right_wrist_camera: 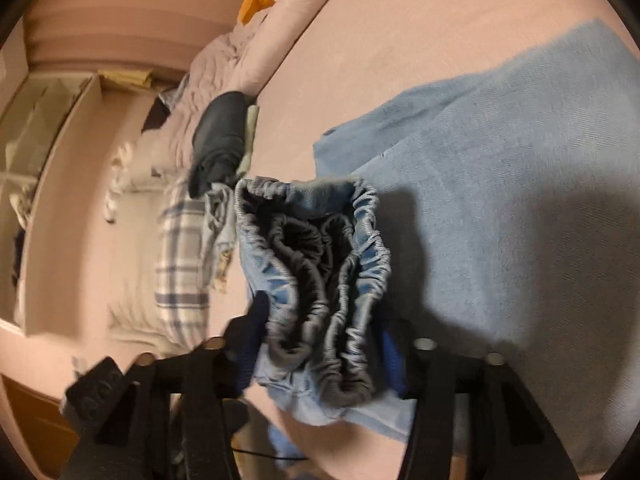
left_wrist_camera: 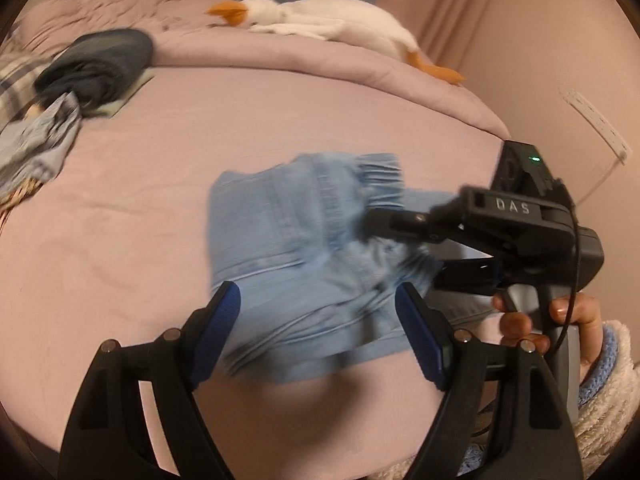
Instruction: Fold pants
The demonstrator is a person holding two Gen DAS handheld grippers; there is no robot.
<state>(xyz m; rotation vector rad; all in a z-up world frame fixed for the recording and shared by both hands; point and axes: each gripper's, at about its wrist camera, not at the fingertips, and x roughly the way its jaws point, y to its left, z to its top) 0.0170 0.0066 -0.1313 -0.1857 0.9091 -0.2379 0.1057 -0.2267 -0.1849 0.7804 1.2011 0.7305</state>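
Lettering "DAS" is legible on the right gripper [left_wrist_camera: 384, 222] body. A hand [left_wrist_camera: 560, 320] grips its handle; its fingers pinch the gathered elastic waistband [right_wrist_camera: 320, 280]. The left gripper [left_wrist_camera: 318, 320] hovers with fingers spread, holding nothing. The light blue pants [left_wrist_camera: 288, 248] lie folded on the pink bed [left_wrist_camera: 120, 208], beyond the left fingertips.

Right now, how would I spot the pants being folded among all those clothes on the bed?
Start at the pink bed. In its middle lie the light blue denim pants, gathered elastic waistband pinched in the right gripper. The other clothes, a dark bundle and plaid fabric, sit at the far edge.
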